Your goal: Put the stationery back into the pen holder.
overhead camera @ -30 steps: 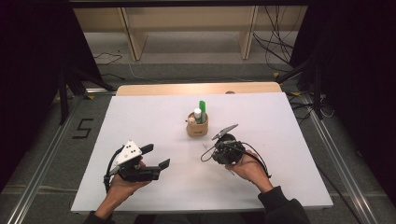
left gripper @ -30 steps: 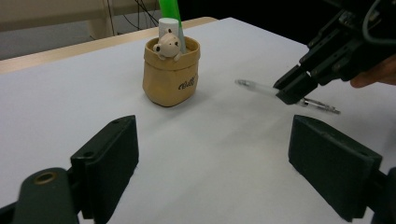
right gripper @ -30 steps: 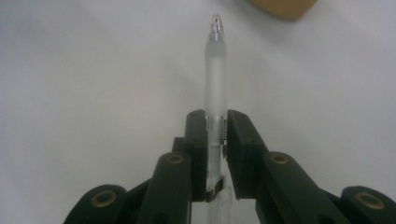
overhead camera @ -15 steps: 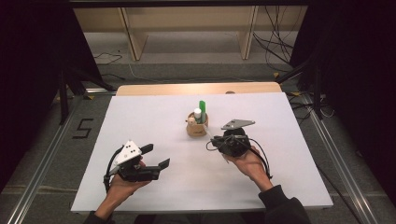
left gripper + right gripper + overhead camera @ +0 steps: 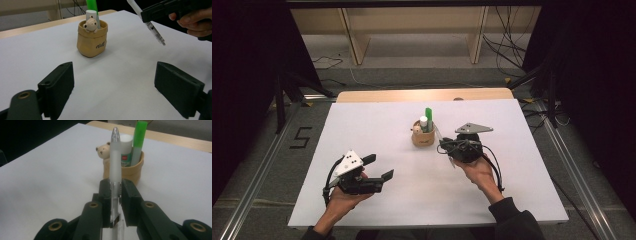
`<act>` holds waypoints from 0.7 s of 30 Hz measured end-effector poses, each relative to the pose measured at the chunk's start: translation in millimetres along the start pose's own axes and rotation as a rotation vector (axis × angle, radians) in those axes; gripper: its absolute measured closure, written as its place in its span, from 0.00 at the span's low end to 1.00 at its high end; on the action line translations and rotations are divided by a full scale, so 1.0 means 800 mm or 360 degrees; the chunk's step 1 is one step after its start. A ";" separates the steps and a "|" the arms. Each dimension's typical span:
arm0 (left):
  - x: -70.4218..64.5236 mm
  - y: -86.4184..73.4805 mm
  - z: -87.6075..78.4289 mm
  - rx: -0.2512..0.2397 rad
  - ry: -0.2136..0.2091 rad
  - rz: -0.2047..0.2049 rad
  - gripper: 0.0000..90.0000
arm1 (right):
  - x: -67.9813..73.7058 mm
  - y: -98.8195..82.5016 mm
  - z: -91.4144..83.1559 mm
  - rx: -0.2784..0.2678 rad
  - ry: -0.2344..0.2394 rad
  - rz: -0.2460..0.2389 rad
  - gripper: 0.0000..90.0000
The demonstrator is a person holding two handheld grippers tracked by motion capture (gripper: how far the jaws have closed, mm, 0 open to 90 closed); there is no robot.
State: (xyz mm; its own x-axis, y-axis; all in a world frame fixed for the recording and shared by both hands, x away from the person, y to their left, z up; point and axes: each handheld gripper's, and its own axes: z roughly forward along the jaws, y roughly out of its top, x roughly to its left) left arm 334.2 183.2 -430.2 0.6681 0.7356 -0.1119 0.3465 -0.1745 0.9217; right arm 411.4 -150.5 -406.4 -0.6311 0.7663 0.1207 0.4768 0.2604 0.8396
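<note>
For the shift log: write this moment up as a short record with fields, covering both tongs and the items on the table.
surface: white table
holder: tan bear-faced pot, upright near the table's middle
in holder: green marker and white-capped tube, both standing
right tongs: shut on a clear pen, held off the table just right of the pot in the high view
left tongs: open, nothing between them, aimed toward the pot
pen vs pot: apart, pen not yet in the pot
</note>
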 end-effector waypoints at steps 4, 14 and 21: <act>0.000 0.000 0.000 -0.0002 -0.0001 -0.0001 0.17 | -0.002 0.002 0.000 -0.0044 -0.0003 0.0020 0.88; 0.001 0.000 0.000 -0.0002 0.0002 -0.0005 0.17 | -0.006 0.013 0.006 -0.0131 -0.0012 0.0027 0.88; 0.001 0.000 0.000 -0.0008 0.0006 -0.0012 0.17 | -0.013 0.031 0.016 -0.0241 -0.0012 0.0076 0.88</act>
State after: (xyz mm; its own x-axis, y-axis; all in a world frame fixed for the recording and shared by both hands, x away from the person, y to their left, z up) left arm 334.4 184.0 -430.4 0.6630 0.7393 -0.1175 0.3483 -0.1658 0.9226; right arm 437.8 -144.1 -393.8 -0.6048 0.7804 0.1589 0.4080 0.1323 0.9033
